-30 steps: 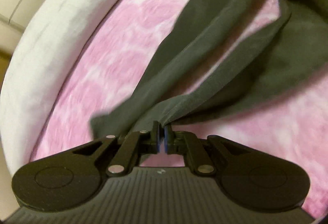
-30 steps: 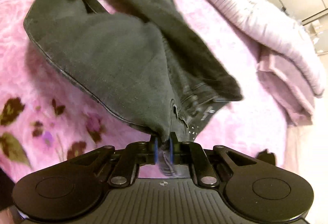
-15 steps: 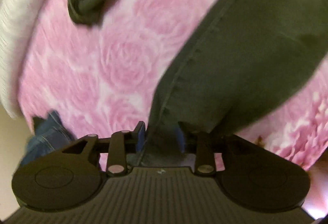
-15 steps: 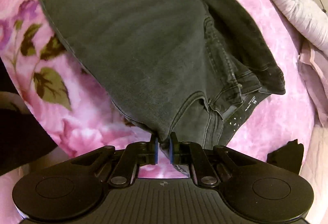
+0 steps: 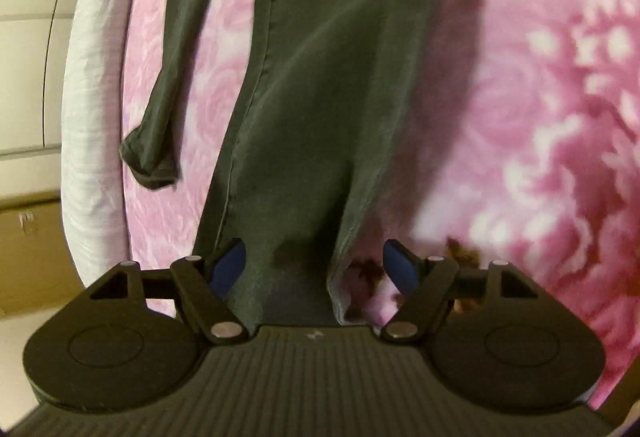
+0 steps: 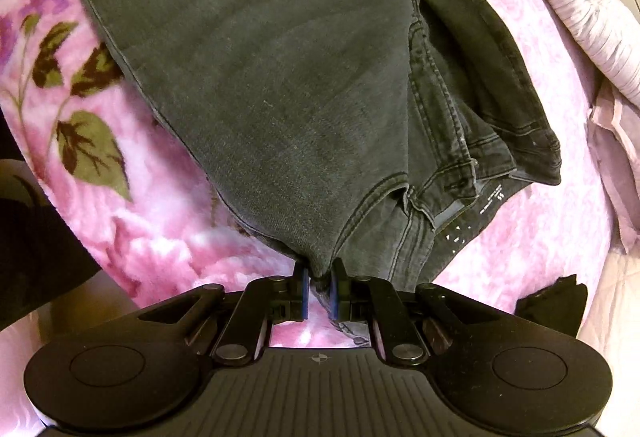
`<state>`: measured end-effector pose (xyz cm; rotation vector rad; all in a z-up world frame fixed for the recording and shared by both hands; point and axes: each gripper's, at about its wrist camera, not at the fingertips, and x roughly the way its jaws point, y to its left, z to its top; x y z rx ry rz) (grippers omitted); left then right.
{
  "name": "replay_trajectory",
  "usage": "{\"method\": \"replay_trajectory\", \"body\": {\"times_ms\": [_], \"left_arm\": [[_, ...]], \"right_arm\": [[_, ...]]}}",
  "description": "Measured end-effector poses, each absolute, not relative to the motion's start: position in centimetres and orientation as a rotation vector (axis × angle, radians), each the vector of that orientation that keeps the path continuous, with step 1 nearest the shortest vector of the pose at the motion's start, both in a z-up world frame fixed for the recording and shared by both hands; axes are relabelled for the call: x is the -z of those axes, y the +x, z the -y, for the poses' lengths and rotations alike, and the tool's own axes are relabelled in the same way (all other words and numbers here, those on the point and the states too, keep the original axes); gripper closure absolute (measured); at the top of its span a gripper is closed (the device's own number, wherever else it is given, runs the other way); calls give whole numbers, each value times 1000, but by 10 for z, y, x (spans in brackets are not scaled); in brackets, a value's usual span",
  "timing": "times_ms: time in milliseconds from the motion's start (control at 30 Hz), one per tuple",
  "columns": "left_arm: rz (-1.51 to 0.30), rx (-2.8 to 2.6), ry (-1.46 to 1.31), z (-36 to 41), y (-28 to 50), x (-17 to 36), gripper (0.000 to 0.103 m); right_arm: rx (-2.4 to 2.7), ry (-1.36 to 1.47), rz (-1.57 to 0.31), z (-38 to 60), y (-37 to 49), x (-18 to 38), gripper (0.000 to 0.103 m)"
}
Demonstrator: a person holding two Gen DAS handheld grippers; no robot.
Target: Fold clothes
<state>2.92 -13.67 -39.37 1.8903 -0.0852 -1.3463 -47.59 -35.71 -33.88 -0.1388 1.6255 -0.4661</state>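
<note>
The dark grey jeans [image 6: 280, 85] lie spread on the pink flowered blanket [image 6: 168, 237], the waistband end near the right gripper [image 6: 319, 291] and one leg running away from the left gripper [image 5: 314, 265]. The right gripper's fingers are pinched nearly together on a fold of the jeans near the waistband, just as they were a second ago; since then the cloth has gone from hanging bunched to lying flatter and wider over the blanket.

The left gripper's jaws are opening: a second ago they were clamped on a leg of the jeans, and now the blue pads [image 5: 229, 264] stand wide apart, with the leg [image 5: 320, 97] lying loose between them, nearer the left pad and not pressed by either. The other leg end [image 5: 154, 153] rests on the blanket to the far left, near a white quilt [image 5: 92, 117] along the blanket's edge. A small black scrap [image 6: 554, 303] lies on the blanket right of the right gripper.
</note>
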Motion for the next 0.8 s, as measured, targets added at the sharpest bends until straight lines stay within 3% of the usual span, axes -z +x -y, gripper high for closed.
{"method": "replay_trajectory", "body": {"times_ms": [133, 167, 200, 500, 733, 800], "left_arm": [[24, 1405, 1913, 139, 46, 404, 38], [1, 1422, 1906, 141, 51, 402, 60], [-27, 1406, 1892, 142, 57, 394, 99], [-189, 1399, 1856, 100, 71, 325, 100], [-332, 1412, 1951, 56, 44, 359, 99], [-343, 1412, 1978, 54, 43, 363, 89]], "right_arm": [[466, -162, -1651, 356, -473, 342, 95], [464, -175, -1659, 356, -473, 343, 95], [462, -188, -1667, 356, -472, 345, 95], [469, -224, -1652, 334, -484, 310, 98], [405, -144, -1724, 290, -503, 338, 99], [415, -115, -1730, 291, -501, 345, 99]]}}
